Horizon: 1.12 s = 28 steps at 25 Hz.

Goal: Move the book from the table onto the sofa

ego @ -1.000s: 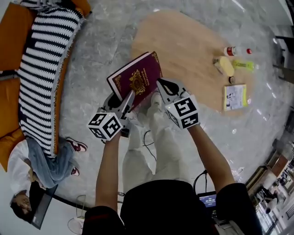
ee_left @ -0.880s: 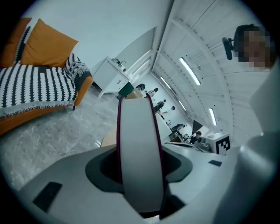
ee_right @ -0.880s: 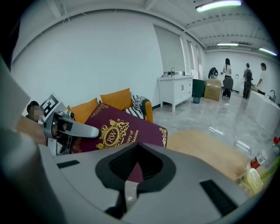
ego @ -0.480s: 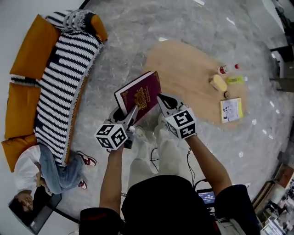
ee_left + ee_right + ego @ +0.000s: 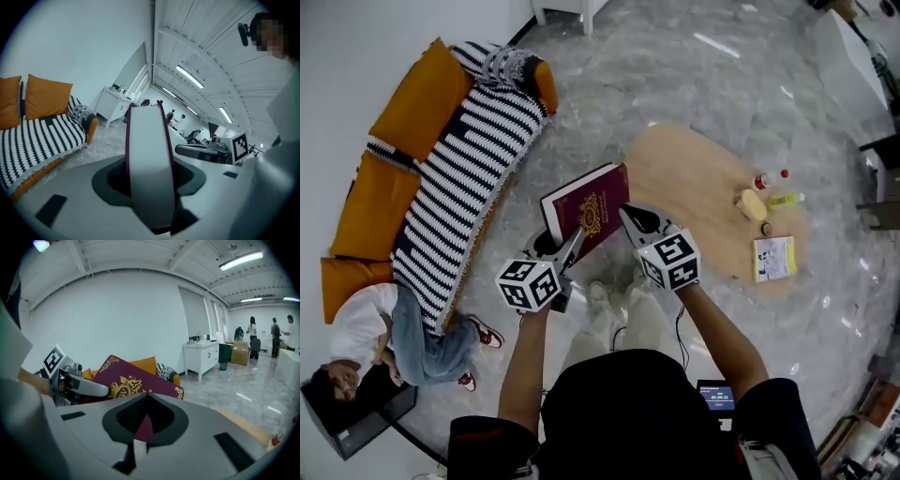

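The book has its near edge hidden under the 2 grippers. In the left gripper only its page edge shows, the covers out of sight. Right of the right gripper, things on the counter are too small to name.

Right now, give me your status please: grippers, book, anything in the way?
Left gripper and right gripper both shut on book. Book held in air between table and sofa. Person sitting on floor at sofa's end.
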### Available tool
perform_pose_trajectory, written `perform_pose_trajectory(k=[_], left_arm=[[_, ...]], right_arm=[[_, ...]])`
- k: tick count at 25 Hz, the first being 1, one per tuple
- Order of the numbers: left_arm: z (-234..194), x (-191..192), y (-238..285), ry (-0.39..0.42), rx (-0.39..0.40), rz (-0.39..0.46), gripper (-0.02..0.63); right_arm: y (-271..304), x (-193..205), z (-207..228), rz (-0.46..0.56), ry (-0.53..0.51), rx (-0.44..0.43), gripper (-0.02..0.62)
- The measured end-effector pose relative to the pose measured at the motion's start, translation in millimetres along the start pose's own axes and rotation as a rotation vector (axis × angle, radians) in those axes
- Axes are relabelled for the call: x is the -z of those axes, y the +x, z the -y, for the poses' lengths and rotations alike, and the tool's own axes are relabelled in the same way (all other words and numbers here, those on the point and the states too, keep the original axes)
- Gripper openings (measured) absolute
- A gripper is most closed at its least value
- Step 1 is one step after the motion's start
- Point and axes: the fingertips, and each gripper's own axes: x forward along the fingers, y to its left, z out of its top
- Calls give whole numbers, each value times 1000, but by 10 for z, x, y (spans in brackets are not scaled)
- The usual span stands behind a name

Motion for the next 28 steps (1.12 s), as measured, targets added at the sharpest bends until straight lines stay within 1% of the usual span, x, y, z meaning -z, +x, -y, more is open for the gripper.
perform_pose_trajectory(k=[2,5,10,14,17,20,25,28], left_arm=[[5,-83,-117,32,-30,15,222],[-39,-203,-282,64,-86,42,222],[-47,-437,-517,59,-168,111,222],[42,-622,-617,51,-229,158,222],[140,-713,-698,52,-275,203,222],[195,-807,-782,72,-327,243,222],[333,-981,-906,143,-413,305,222],[418,-1034,-971,160,-442,337,222]], right_arm=[[3,-148,-94,28,12,-43,17],[70,-331,-241,47,-19,-92,17],[199,-669,-477,70,-91,-202,17],[230,-951,-546,100,-125,-283,17],[190,-1096,-572,122,-139,-322,17],[185,-1239,-616,149,-155,-357,17],[209,-1428,-699,176,-190,-429,17],[190,-1471,-756,184,-210,-467,17]])
